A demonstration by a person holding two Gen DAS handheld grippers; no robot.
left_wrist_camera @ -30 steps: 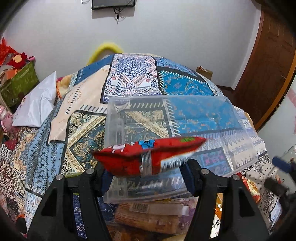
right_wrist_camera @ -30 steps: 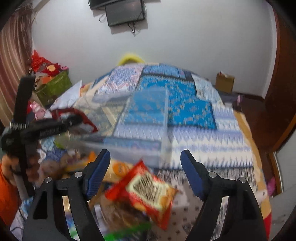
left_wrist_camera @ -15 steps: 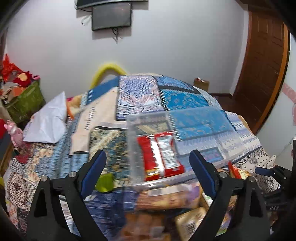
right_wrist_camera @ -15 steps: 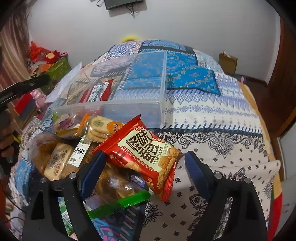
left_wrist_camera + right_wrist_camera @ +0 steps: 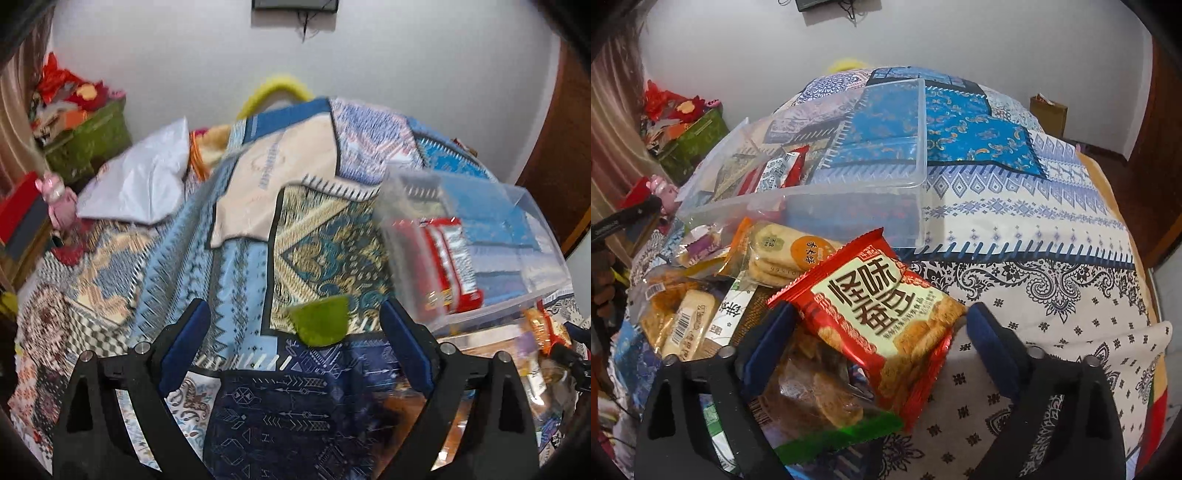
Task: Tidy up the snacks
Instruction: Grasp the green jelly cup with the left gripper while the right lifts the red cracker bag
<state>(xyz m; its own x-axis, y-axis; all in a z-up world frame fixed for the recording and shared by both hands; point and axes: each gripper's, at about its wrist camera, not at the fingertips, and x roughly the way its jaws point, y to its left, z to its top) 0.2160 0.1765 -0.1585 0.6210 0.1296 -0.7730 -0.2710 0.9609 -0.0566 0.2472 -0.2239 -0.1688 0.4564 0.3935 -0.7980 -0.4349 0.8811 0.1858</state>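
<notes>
A clear plastic bin (image 5: 871,173) lies on the patterned bedspread and holds a red and white snack packet (image 5: 779,171); both also show in the left wrist view, the bin (image 5: 532,221) at right with the packet (image 5: 447,266) inside. My left gripper (image 5: 291,332) is open and empty above the bedspread, left of the bin, with a small green packet (image 5: 321,321) between its fingers' line of sight. My right gripper (image 5: 879,332) is open, its fingers on either side of a red biscuit packet (image 5: 875,306) atop a snack pile (image 5: 713,295), not closed on it.
A white pillow (image 5: 144,184), a green box (image 5: 88,140) and a pink toy (image 5: 59,199) are at the bed's left side. A cardboard box (image 5: 1049,110) stands by the far wall. A wooden door (image 5: 554,140) is at right.
My left gripper opened and released the red packet into the bin, then swung left. My right gripper came down over the snack pile to straddle the red biscuit packet.
</notes>
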